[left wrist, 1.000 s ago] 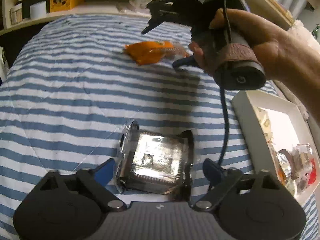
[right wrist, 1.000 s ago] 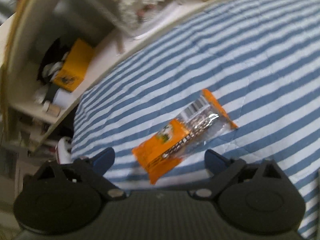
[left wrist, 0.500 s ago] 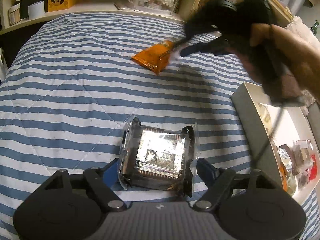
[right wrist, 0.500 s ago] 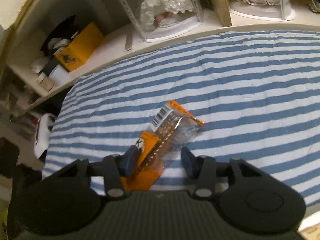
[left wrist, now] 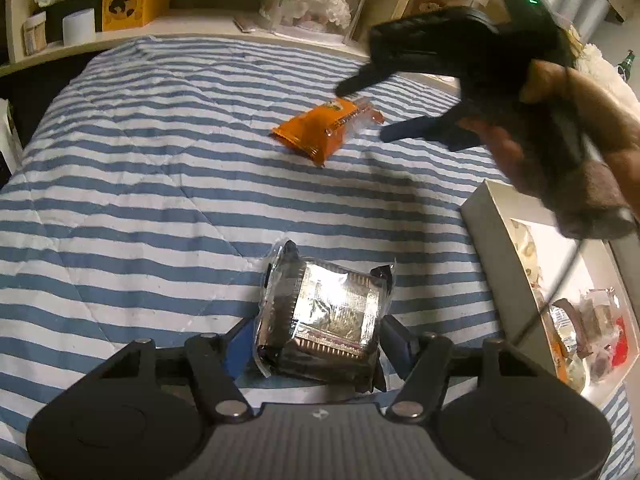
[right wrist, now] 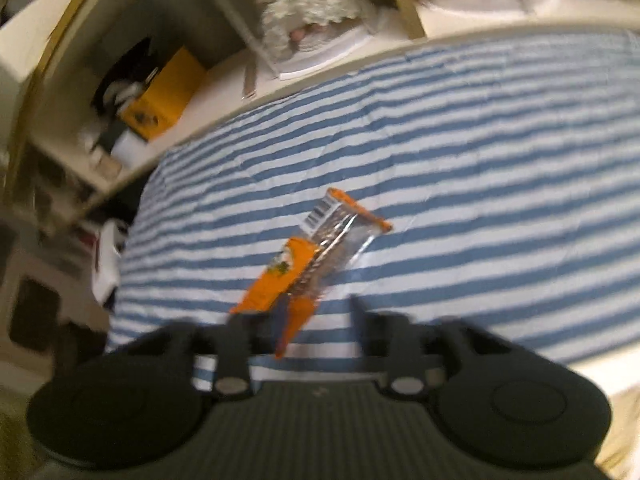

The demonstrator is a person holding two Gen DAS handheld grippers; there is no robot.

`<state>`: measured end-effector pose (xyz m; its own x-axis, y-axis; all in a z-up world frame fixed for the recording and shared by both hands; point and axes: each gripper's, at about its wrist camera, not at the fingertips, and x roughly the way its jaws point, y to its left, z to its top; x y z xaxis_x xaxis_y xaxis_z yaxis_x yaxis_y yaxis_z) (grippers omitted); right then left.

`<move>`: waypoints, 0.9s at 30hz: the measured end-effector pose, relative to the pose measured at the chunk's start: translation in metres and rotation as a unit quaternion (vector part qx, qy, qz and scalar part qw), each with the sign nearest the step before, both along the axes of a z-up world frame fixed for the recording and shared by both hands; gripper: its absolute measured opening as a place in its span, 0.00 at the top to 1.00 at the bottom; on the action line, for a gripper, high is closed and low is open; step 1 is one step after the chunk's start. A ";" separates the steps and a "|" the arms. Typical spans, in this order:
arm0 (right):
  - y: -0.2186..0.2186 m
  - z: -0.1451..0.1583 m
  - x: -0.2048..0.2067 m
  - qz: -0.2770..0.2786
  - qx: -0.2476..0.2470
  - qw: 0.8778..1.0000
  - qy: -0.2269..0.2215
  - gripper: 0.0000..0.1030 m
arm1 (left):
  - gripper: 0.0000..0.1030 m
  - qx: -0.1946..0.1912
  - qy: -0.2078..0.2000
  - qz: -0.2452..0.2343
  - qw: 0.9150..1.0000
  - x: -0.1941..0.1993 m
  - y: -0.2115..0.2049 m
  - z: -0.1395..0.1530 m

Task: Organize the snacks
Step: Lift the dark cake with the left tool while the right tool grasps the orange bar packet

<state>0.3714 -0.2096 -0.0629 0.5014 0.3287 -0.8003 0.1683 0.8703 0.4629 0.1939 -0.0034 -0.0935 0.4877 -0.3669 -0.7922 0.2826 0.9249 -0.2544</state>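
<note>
A dark foil-wrapped snack pack [left wrist: 324, 328] lies on the striped bed cover between the fingers of my left gripper [left wrist: 320, 340], which has closed in on its two sides. An orange snack packet [left wrist: 320, 130] lies further back on the cover. My right gripper [left wrist: 366, 106] hovers open just right of it. In the blurred right wrist view the orange packet [right wrist: 312, 264] lies just ahead of and partly between the right gripper's [right wrist: 316, 308] spread fingers, with a gap on the right side.
A white box [left wrist: 492, 256] holding several wrapped snacks sits at the right edge of the bed. A shelf [left wrist: 120, 36] with a yellow box [left wrist: 132, 2], jars and clear display cases runs along the back. The striped cover [left wrist: 140, 200] spreads to the left.
The left gripper's fingers have closed in on the foil pack. The right gripper has pulled back and to the right from the orange packet, which stays on the cover.
</note>
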 end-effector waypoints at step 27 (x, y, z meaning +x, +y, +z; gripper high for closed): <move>0.051 -0.025 0.008 0.141 -0.130 0.981 -0.003 0.43 | 0.21 -0.020 0.001 0.071 0.997 0.015 0.041 0.002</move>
